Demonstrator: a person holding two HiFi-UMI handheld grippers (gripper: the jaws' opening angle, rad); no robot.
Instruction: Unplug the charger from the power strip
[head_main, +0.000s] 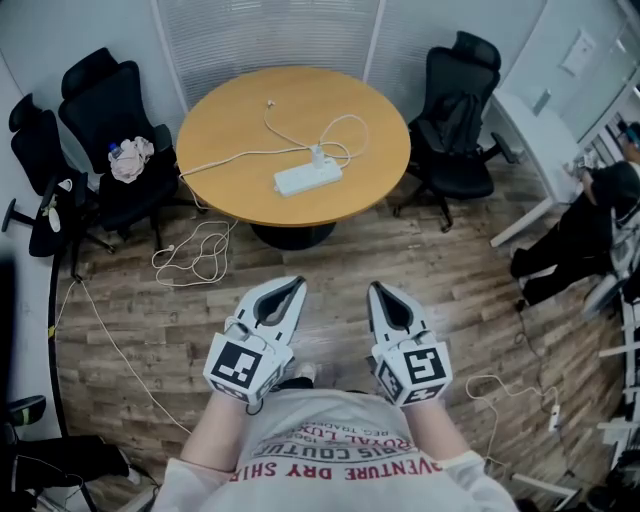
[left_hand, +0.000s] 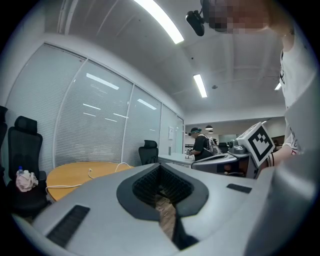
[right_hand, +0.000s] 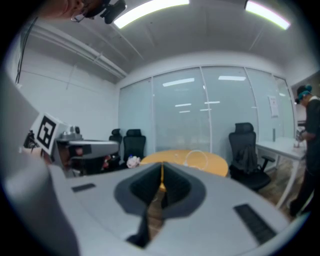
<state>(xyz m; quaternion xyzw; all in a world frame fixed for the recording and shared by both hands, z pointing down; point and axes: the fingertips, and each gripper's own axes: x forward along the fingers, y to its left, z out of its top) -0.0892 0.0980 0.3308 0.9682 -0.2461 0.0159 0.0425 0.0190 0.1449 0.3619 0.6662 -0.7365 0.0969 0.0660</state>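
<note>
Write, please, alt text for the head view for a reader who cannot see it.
From above, a person holds the left gripper and right gripper, both shut and empty, over the floor, short of a round wooden table where a white charger sits plugged into a white power strip. Black office chairs flank it.

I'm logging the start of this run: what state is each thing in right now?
Charger: plugged into the power strip.
Power strip: flat on the round table.
Charger cable: looped loosely on the tabletop.
Left gripper: shut, empty, short of the table.
Right gripper: shut, empty, short of the table.
</note>
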